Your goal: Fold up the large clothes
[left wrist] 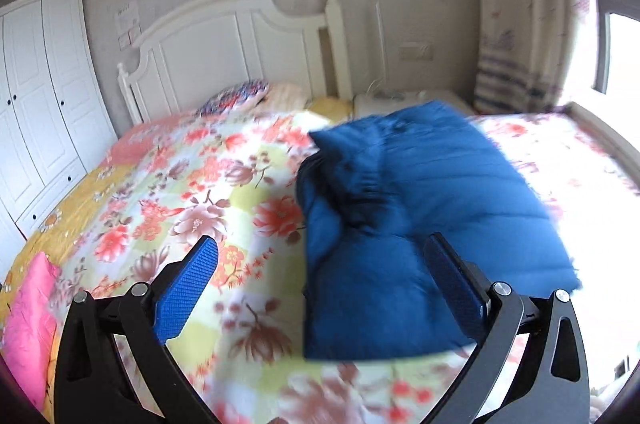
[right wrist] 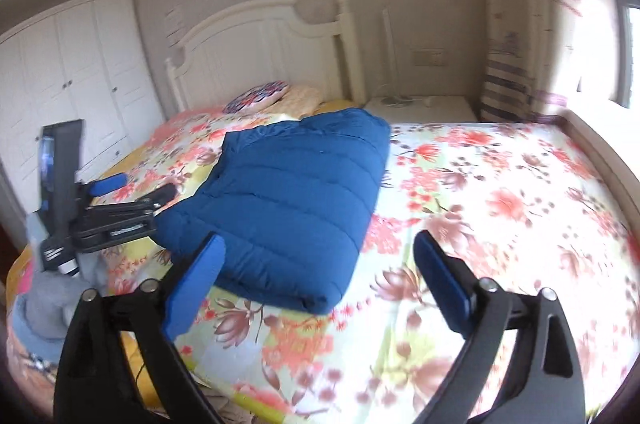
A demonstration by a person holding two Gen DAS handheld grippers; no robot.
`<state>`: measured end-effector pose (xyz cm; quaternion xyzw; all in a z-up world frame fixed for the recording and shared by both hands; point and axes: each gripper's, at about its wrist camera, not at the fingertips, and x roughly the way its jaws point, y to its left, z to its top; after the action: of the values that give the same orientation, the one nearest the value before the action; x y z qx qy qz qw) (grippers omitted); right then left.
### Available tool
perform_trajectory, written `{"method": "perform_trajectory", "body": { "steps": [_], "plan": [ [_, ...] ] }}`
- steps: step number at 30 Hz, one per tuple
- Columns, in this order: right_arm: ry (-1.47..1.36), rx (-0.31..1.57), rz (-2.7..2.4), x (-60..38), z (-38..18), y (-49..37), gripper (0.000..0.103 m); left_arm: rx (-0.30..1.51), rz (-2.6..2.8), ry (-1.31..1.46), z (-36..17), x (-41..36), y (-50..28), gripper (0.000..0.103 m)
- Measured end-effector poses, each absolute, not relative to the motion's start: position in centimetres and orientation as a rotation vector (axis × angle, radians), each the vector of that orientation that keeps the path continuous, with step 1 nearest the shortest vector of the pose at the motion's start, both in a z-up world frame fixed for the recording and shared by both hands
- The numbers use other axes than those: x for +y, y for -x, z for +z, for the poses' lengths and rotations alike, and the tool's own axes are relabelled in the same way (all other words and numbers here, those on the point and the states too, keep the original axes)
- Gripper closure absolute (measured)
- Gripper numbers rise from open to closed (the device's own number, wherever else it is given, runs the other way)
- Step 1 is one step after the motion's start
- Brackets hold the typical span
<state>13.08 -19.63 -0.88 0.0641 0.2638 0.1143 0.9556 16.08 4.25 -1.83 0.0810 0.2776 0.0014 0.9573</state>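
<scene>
A blue quilted jacket (right wrist: 292, 199) lies folded into a thick rectangle on the flowered bedspread (right wrist: 480, 207). In the left wrist view the jacket (left wrist: 420, 224) lies ahead and to the right, with a rumpled part on its near-left top. My left gripper (left wrist: 320, 260) is open above the bed, and its right finger stands in front of the jacket's near edge. My right gripper (right wrist: 320, 256) is open wide with nothing between its fingers, and the jacket's near corner lies just ahead of them. The left gripper (right wrist: 136, 185) also shows at the jacket's left side, open.
A white headboard (left wrist: 224, 39) and pillows (left wrist: 240, 95) stand at the bed's far end. A white wardrobe (left wrist: 36, 95) fills the left wall. A pink cloth (left wrist: 28, 328) lies at the bed's near left. A window (left wrist: 616, 35) and curtain (left wrist: 516, 35) are on the right.
</scene>
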Motion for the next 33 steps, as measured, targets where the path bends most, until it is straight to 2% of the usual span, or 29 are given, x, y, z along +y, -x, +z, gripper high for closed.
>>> {"method": "perform_trajectory", "body": {
  "steps": [4,10,33],
  "plan": [
    [-0.082,0.513,0.125,-17.1,-0.6,-10.0,0.002,0.501,0.014,-0.164,0.6,3.2,-10.9,0.004],
    [-0.005,0.493,0.117,-13.0,0.0,-8.5,0.002,0.455,0.066,-0.213,2.5,3.2,-7.2,0.004],
    [-0.023,0.471,0.111,-12.5,0.2,-8.1,0.002,0.461,0.040,-0.158,2.9,4.3,-6.6,0.004]
  ]
}}
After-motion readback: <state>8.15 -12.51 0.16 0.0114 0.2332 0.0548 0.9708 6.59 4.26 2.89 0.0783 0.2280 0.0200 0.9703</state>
